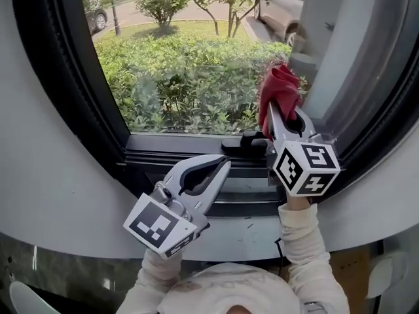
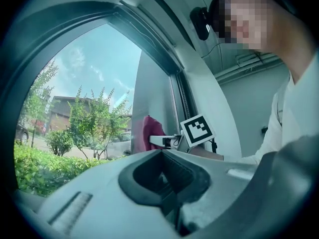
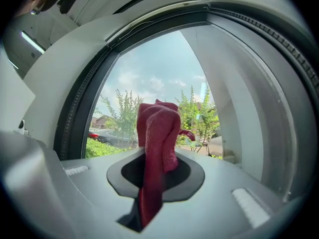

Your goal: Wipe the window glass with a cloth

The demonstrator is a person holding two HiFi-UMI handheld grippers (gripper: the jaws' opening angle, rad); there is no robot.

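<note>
We hold the right gripper (image 1: 280, 118) up at the right side of the window, clenched on a red cloth (image 1: 278, 87). In the right gripper view the cloth runs down through the closed jaws and bunches up in a thick fold above them, in front of the window glass (image 1: 183, 57). From the head view the bunch sits at the lower right part of the pane, just beside the pale upright at the window's right edge. We cannot tell whether the fabric actually presses on the glass.

Our left gripper (image 1: 221, 167) is lower and nearer to us, in front of the dark bottom rail (image 1: 183, 144) of the window frame. It points up and to the right, toward the other gripper. Its jaws are closed together with nothing between them, as the left gripper view also shows. That view looks across to the marker cube (image 2: 197, 129) of the right gripper, with the red cloth beyond it by the glass.

A black handle (image 1: 245, 141) sits on the bottom rail, between the two grippers. Through the pane we see a green hedge (image 1: 190, 87), small trees and a parked car (image 1: 281, 12). Light sleeves (image 1: 300, 237) cover both our arms.
</note>
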